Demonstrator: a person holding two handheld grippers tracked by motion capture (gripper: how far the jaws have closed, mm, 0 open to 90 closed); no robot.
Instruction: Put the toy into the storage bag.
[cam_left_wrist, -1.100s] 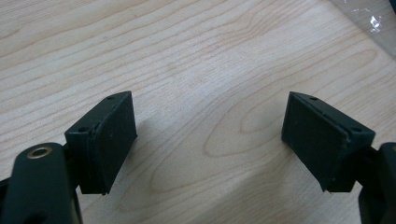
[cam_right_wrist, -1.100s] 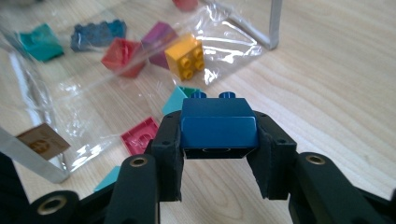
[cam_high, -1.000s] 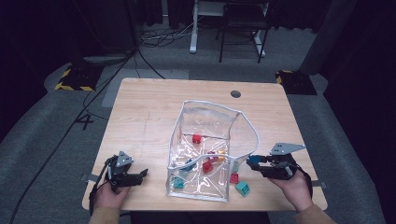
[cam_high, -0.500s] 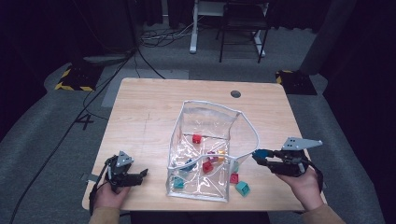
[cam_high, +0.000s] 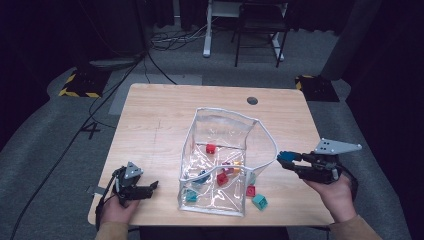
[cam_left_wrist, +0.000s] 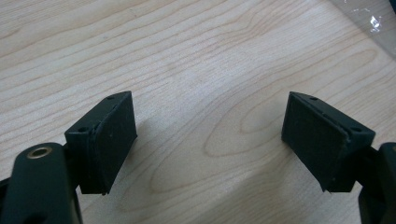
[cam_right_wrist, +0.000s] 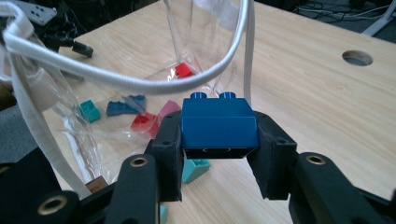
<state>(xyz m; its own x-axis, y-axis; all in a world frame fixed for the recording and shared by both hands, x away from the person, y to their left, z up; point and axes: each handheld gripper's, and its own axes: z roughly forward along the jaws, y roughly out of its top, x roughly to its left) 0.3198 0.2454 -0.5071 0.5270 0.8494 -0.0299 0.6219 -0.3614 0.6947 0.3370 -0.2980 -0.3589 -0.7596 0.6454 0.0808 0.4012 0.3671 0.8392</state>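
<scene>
Right tool (cam_high: 286, 159): We saw it lifted at the right of the frame, clamped on a blue block (cam_right_wrist: 219, 123). A second ago it sat lower, by the loose blocks.
Blue block: It hung just beside the white rim of the clear bag (cam_high: 220, 150), near the middle of the frame, not inside.
Left tool (cam_high: 150, 187): It rested at the lower left on the counter (cam_high: 160, 115), jaws apart and empty, same as before.
What this means: We think the block was picked up to go in the bag, with a red block (cam_high: 250, 190) and a teal block (cam_high: 259, 201) left outside.
</scene>
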